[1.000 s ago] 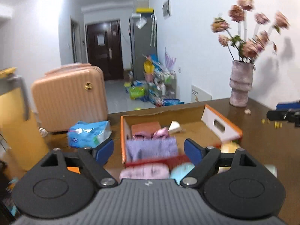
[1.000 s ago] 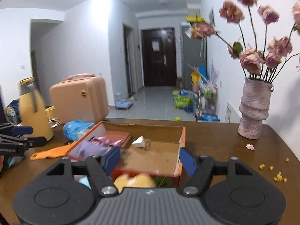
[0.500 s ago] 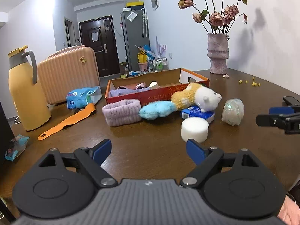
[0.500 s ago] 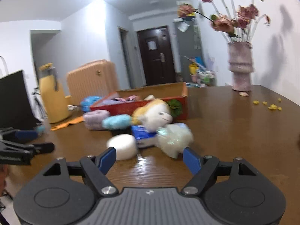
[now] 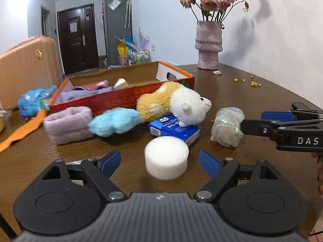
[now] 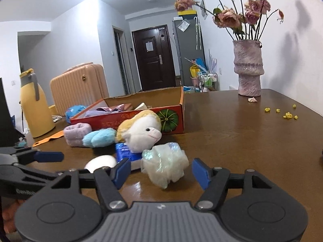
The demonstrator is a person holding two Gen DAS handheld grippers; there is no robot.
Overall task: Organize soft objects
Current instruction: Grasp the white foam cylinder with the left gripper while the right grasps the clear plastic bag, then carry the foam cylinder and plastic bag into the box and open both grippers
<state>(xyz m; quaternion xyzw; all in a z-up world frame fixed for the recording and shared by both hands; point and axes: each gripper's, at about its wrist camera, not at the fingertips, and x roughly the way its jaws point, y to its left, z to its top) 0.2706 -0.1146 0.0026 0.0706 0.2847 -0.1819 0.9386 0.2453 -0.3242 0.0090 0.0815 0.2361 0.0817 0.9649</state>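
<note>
Both grippers gape, holding nothing: left gripper [image 5: 160,161] frames the white sponge [image 5: 166,157], right gripper [image 6: 159,171] the mesh pouf [image 6: 164,164] (2 squashy targets); either may squirt sideways when pinched.

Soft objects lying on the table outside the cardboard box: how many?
4: lilac fuzzy band at left, blue-tailed yellow-and-white plush toy beside it, white round sponge nearest, iridescent mesh pouf at right. The box may hide more.

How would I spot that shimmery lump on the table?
Find the orange cardboard box; the plush sheep lies before it. Just nearer sits the iridescent mesh bath pouf, between the right gripper fingers: the only translucent, glittery item.
</note>
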